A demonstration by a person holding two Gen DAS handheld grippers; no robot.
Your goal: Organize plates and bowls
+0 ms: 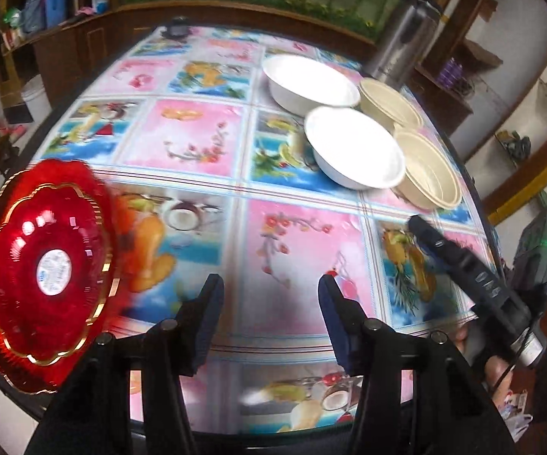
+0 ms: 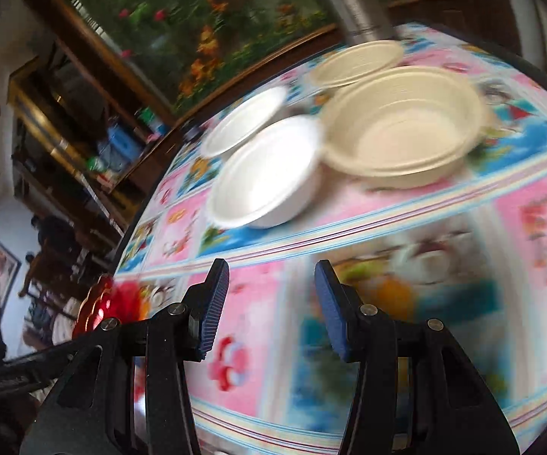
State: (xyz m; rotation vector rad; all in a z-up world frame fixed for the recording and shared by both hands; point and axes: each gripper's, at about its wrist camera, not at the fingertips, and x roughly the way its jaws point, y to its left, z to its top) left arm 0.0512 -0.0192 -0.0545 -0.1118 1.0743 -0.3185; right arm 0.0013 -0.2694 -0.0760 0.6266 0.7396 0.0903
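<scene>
My left tool (image 1: 271,292) and right tool (image 2: 271,278) both gape empty over the counter (image 1: 292,235), the red plate (image 1: 46,269) at its left edge, 2 white bowls (image 1: 353,146) touching 2 beige bowls (image 1: 429,168) beyond.

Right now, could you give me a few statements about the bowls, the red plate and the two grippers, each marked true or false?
1. Four bowls sit on the table: two white, two beige. True: see the nearer white bowl, the farther white bowl, the nearer beige bowl and the farther beige bowl.
2. The left gripper is closed on the red plate. False: its jaws are apart with nothing between them; the plate lies off to the side near the table edge.
3. The right gripper holds nothing. True.
4. The white bowls are stacked inside each other. False: they sit side by side.
5. A steel flask stands behind the bowls. True.
</scene>
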